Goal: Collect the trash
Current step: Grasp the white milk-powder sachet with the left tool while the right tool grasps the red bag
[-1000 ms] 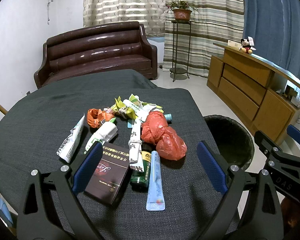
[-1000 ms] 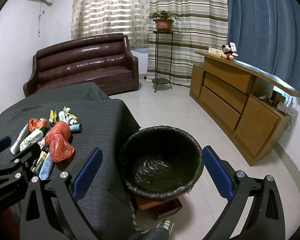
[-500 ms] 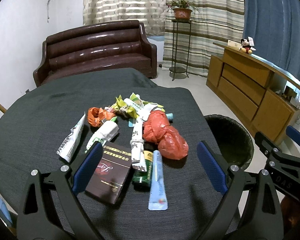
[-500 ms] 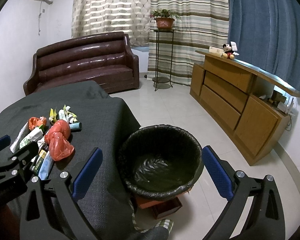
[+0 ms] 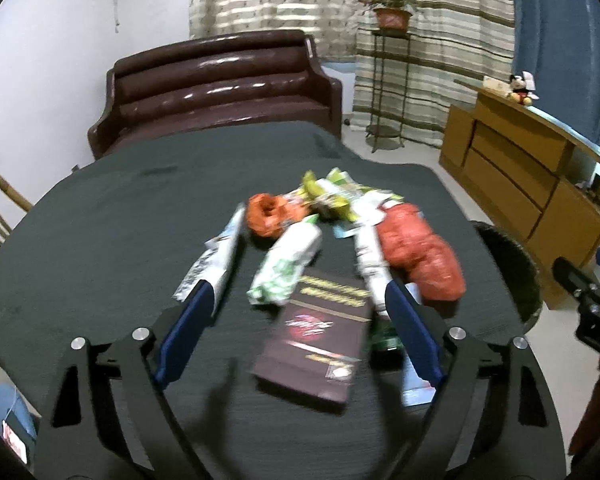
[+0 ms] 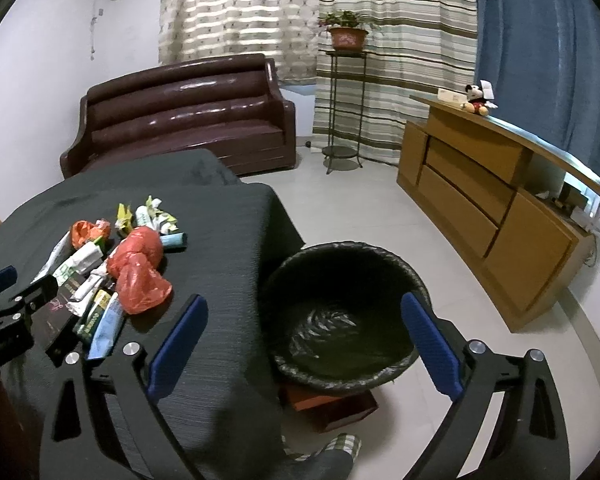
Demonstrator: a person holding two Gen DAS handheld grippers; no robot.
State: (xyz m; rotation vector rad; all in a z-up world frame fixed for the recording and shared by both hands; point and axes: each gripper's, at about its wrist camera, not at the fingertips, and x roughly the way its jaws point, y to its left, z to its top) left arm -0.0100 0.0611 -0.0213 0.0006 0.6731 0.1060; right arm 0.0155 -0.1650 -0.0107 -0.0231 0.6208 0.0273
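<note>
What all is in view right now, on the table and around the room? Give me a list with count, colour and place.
table: one, dark grey cloth, foreground
brown box: one, dark brown, between the left gripper's fingers
red plastic bags: two, red and orange, in the pile
wrappers: several, white, green and yellow, in the pile
green bottle: one, beside the box
blue sachet: one, light blue, near edge of pile
trash bin: one, black liner, on the floor beside the table
sofa: one, dark brown, against the wall
potted plant: one, on a metal stand
cabinet: one, wooden, right side
plush toy: one, on the cabinet
left gripper: open, jaws just closing a little
right gripper: open, jaws just closing a little, holding nothing
</note>
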